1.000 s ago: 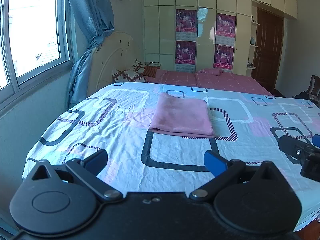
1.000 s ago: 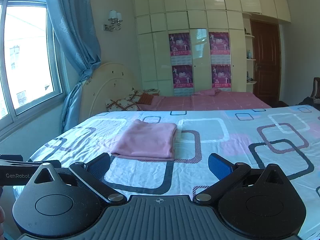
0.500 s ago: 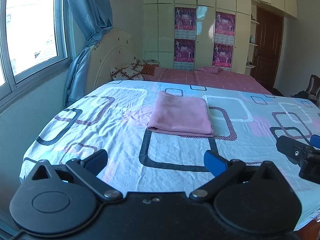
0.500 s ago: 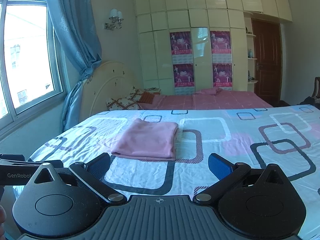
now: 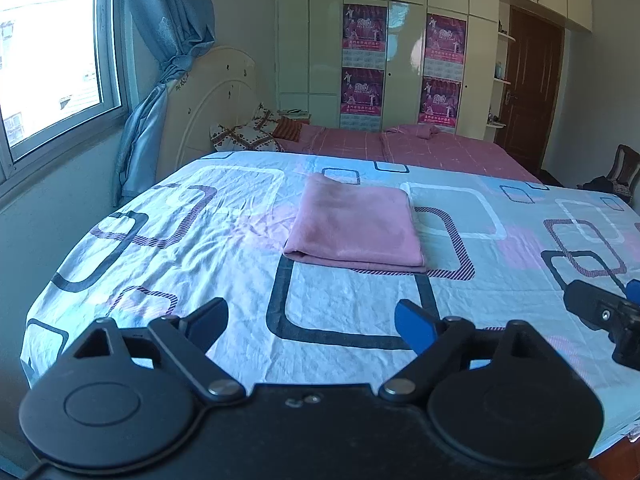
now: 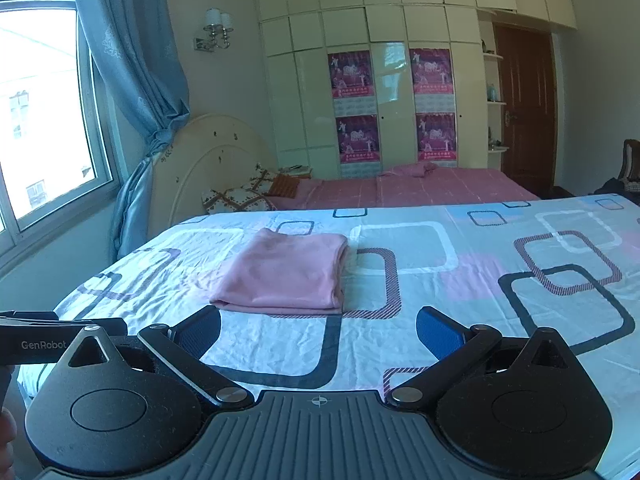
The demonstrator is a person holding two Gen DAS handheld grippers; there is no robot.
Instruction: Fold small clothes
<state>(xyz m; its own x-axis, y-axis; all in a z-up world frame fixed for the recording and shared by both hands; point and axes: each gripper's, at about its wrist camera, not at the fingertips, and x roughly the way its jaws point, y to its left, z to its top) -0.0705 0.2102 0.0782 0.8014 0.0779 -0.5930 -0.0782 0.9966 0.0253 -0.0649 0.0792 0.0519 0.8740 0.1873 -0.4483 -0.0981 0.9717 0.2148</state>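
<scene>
Already the pink garment (image 5: pixel 354 226) lies folded into a neat rectangle on the patterned bedsheet (image 5: pixel 200 248), toward the middle of the bed, at about twelve o'clock from the left tool (image 5: pixel 310 326) and nearer eleven o'clock from the right tool (image 6: pixel 318 330). Both tools hang back over the near edge of the bed, well apart from the cloth, each with its blue pads spread wide and nothing between them. That stand-off suggests the fold is judged finished, or is being looked over before any last tidy-up. From the left wrist view the right tool shows at three o'clock, also clear of the garment.

The rectangle's long axis seems to run away from the cameras, toward the headboard (image 6: pixel 208 164) side of the room, though the fisheye makes this hard to be sure of. Its layered open edges face the near side; the rounded fold runs along the right side in the right wrist view. It lies flat, its layers stacked evenly, probably left central so it stays reachable by either tool.
</scene>
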